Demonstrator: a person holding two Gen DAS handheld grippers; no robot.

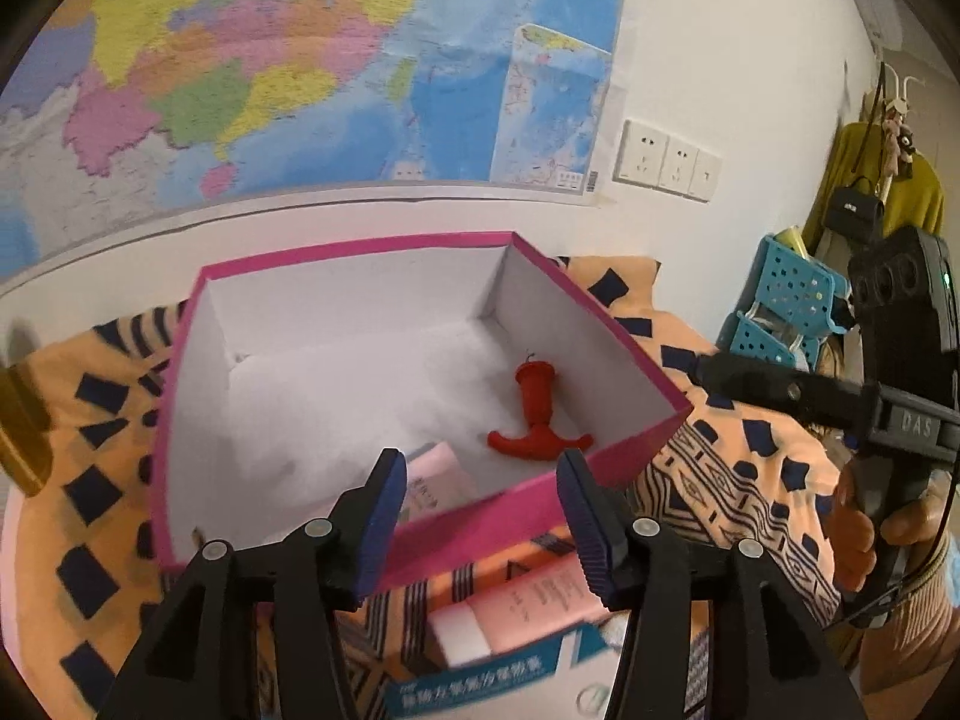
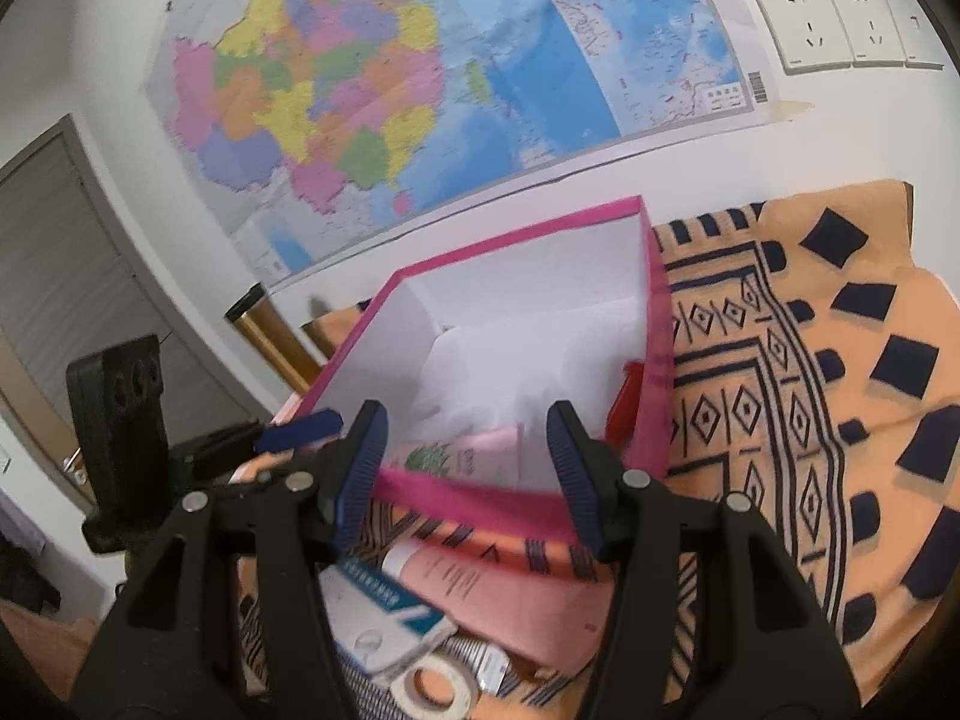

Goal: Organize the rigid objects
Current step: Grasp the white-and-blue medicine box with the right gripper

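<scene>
Both the left tongs (image 1: 477, 480) and the right tongs (image 2: 468, 447) stand parted with nothing between their pads, poised over the near wall of the pink box (image 1: 540, 498). Inside lie a red toy (image 1: 537, 414) and what looks like a pink carton (image 2: 474, 456). A pink tube (image 2: 498, 606) rests on the patterned cloth (image 2: 840, 360) just before the box.

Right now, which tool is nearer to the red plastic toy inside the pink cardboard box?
Left, probably. The left tool hovers open at the box's near wall, just short of the red plastic toy. The right tool hovers farther back.
</scene>
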